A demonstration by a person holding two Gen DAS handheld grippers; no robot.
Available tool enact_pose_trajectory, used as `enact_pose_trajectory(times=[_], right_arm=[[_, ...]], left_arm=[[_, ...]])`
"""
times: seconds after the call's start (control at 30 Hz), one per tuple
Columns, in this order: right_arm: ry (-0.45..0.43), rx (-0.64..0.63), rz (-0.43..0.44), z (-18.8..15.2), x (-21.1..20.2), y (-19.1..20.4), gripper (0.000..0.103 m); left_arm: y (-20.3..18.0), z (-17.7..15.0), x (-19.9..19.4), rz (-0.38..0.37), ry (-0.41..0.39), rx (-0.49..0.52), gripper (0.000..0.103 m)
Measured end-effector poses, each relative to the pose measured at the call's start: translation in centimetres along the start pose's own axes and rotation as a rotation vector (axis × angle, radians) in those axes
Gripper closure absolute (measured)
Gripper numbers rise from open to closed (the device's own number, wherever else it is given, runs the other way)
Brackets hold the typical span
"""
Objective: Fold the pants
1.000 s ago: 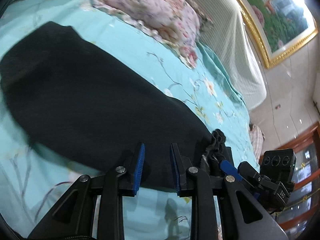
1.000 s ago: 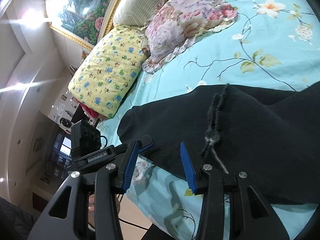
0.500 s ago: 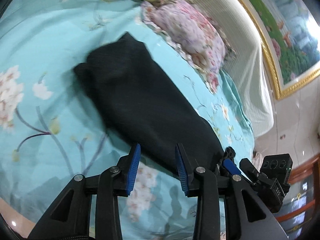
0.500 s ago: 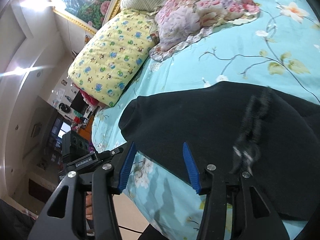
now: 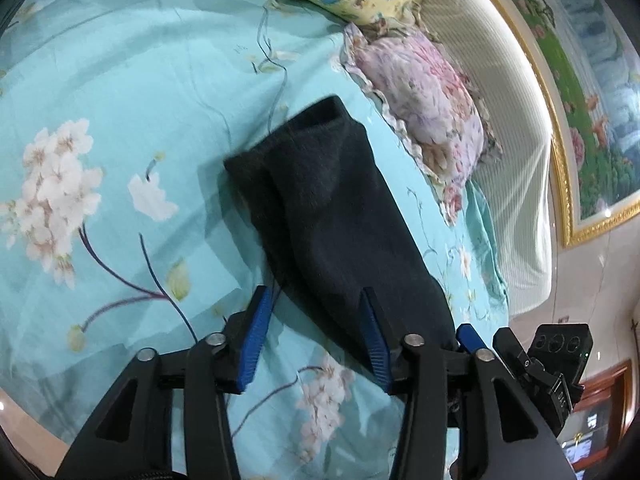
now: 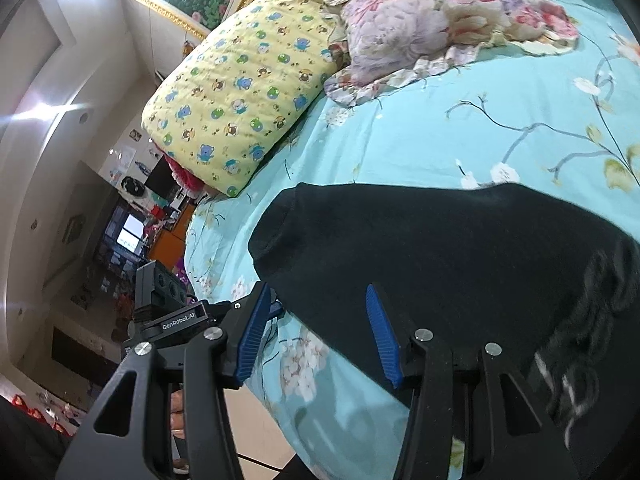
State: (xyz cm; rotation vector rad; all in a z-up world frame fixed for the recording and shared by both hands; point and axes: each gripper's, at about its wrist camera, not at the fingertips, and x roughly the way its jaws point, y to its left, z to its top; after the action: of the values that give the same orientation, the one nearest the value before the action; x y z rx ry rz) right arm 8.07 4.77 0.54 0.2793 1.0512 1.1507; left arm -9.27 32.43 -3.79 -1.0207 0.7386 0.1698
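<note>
The left gripper [image 5: 316, 328] fills the lower middle of its frame, angled downward, its blue-padded jaws opening with a clear gap and nothing pinched. The right gripper [image 6: 320, 332] sits likewise low in its frame, jaws apart and gripping nothing; the left gripper [image 6: 192, 312] shows at its lower left

We saw the pants [image 5: 332, 216] lying on the bed [image 5: 120, 80], stretching away from both tools. Behind them at the head of the bed lay two pillows [image 6: 240, 92] side by side, against the headboard [image 5: 500, 120]. A painting [image 5: 592, 92] hung above.
</note>
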Motion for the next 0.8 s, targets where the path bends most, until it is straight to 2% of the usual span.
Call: enact_pose_trajectory(times=[0.13,0.47,0.8], right_arm=[[0.019,-0.033,-0.009,1.3,1.1,0.4,0.051],[0.085,-0.142,-0.055,5.8,5.6,1.1,0.051],[0.253,-0.35,-0.103,10.2,12.8,2.4,0.051]], left_arm=[[0.4,0.8,0.1,0.03,-0.017,-0.007,0.053],[1.2,2.2,1.5,0.009,-0.014,-0.055,0.053],[1.6,3.6,2.2,0.004,-0.027,-0.08,0.053]])
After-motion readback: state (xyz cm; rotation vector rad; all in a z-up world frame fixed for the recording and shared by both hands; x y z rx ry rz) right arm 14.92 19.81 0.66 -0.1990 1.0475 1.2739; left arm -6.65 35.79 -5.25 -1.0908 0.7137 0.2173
